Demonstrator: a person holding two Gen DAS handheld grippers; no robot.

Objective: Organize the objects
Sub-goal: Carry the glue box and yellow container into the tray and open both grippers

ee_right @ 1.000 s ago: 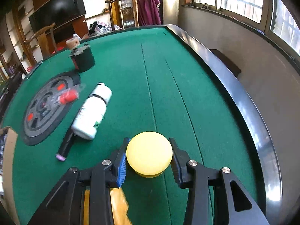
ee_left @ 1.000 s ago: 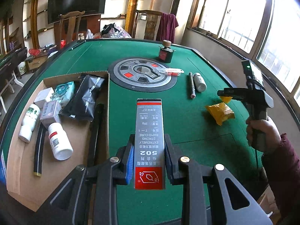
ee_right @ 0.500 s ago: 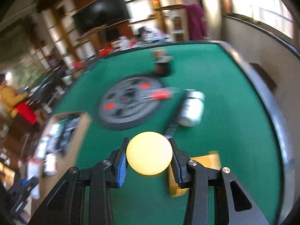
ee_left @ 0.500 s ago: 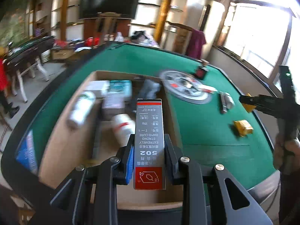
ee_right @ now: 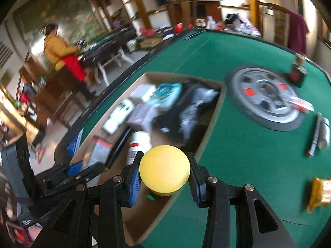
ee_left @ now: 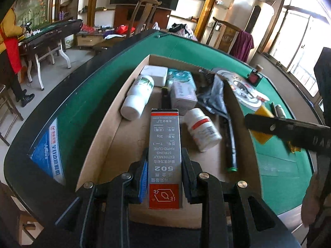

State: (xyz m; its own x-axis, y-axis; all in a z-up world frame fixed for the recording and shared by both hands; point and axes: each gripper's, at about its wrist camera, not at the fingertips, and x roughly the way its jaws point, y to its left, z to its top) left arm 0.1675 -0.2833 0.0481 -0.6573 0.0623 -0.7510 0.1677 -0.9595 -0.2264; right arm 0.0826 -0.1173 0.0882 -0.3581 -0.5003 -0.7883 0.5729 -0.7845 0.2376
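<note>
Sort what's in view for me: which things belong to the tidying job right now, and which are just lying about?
In the job:
- grey glue box, clamped in the left gripper
- yellow round lid, clamped in the right gripper
- cardboard box taking the items
- yellow packet, white bottle and dark pen, loose on the felt

Lying about:
- round centre plate
- wooden chair
- purple cloth

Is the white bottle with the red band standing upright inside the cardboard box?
No. In the left wrist view the white bottle with the red band lies on its side on the floor of the cardboard box.
</note>
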